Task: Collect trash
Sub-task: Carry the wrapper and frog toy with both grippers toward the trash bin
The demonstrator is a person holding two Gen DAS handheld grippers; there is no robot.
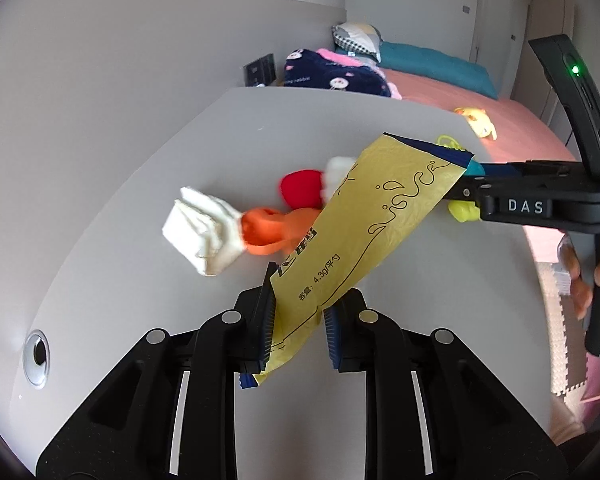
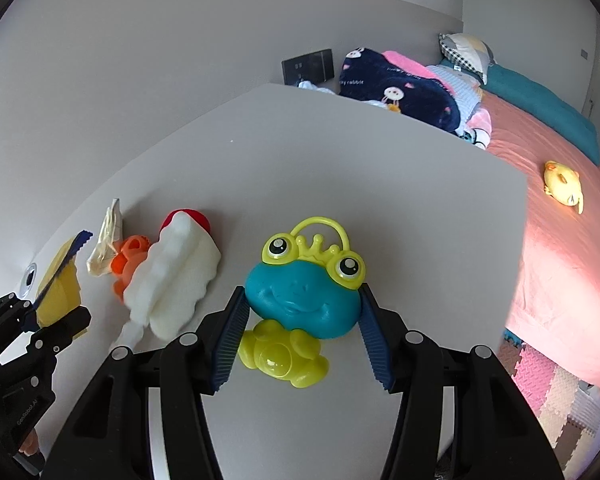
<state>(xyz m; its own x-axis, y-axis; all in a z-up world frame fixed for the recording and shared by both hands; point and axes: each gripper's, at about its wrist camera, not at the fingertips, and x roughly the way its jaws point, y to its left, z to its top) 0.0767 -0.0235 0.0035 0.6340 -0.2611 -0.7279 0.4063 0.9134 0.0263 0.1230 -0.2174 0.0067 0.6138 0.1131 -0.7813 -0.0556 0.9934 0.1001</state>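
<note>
Now yellow wrapper [image 1: 352, 240] between left gripper [image 1: 300, 328] jaws

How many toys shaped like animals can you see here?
2: a teal and lime plastic frog toy between the right gripper fingers, and a yellow plush duck on the pink bed. Others may be hidden.

A home bedroom: a bed [image 2: 560, 240] with pink cover, pillows [image 2: 466, 54] and foam floor mats [image 2: 548, 384] is sitting beside a white worktop [image 2: 340, 168].
</note>
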